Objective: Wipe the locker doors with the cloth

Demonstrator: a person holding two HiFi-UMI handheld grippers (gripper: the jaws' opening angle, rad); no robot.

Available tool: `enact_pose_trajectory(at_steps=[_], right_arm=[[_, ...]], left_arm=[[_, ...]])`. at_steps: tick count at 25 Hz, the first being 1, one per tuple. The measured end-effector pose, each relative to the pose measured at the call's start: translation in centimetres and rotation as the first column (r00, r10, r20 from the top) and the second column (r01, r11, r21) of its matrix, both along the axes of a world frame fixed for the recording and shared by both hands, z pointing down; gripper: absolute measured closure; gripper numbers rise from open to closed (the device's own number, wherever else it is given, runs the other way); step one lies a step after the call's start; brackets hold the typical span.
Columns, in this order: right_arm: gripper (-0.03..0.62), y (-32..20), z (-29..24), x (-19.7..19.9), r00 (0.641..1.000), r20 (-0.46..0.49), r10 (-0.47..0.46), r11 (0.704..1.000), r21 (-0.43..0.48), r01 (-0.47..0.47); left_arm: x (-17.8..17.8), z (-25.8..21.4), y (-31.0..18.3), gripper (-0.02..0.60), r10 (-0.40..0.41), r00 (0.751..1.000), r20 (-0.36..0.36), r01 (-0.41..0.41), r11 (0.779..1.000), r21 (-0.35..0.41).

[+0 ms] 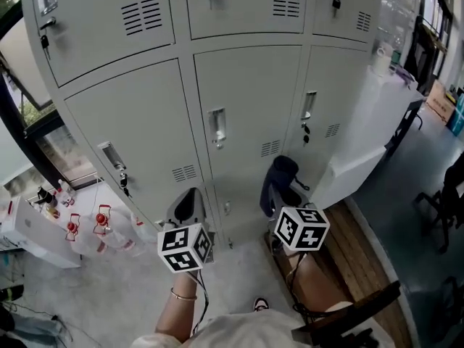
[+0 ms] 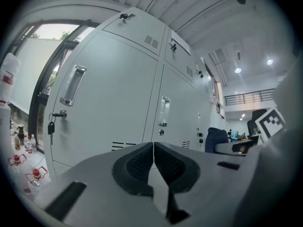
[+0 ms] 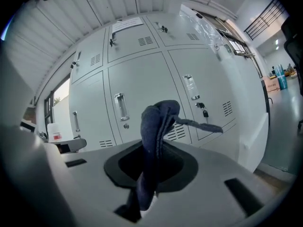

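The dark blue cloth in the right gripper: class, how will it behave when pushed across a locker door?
Probably floppy: the cloth folds and twists above the right gripper, one tail sticking sideways. Likely light, since a pinch holds it. Pushed on the locker door, it may bunch rather than spread.

Lighting: even and bright, supplied by a blown-out window (image 2: 45, 60) and ceiling lamps (image 2: 238, 70); only faint shadows are cast on the locker doors (image 1: 239, 100). Gripper views are bent by fisheye distortion, vignetted black at corners, and softened in the foreground.
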State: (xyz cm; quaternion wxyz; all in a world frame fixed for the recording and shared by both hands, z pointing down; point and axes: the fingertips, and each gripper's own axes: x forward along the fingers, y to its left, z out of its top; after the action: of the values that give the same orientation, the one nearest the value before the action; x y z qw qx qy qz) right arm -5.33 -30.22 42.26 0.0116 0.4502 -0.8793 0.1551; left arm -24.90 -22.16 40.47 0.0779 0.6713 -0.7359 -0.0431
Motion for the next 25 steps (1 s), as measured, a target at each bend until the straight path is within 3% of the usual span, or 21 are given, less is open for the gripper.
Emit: enact_pose_trajectory(at_steps=[8, 25], right_arm=[[0.549, 1.0, 0.7, -1.5, 0.999, -0.009, -0.034, 0.999, -0.014, 0.034], [0.549, -0.4, -3.7, 2.3, 0.999, -0.053, 0.006, 0.995, 0.096, -0.001]], left_arm=[[-1.5, 1.1, 1.5, 0.572, -0.034, 0.999, -0.017, 0.034, 0.999, -0.021], [1.6, -1.8, -0.1, 0.572, 0.054, 0.998, 0.022, -0.054, 0.998, 0.015]])
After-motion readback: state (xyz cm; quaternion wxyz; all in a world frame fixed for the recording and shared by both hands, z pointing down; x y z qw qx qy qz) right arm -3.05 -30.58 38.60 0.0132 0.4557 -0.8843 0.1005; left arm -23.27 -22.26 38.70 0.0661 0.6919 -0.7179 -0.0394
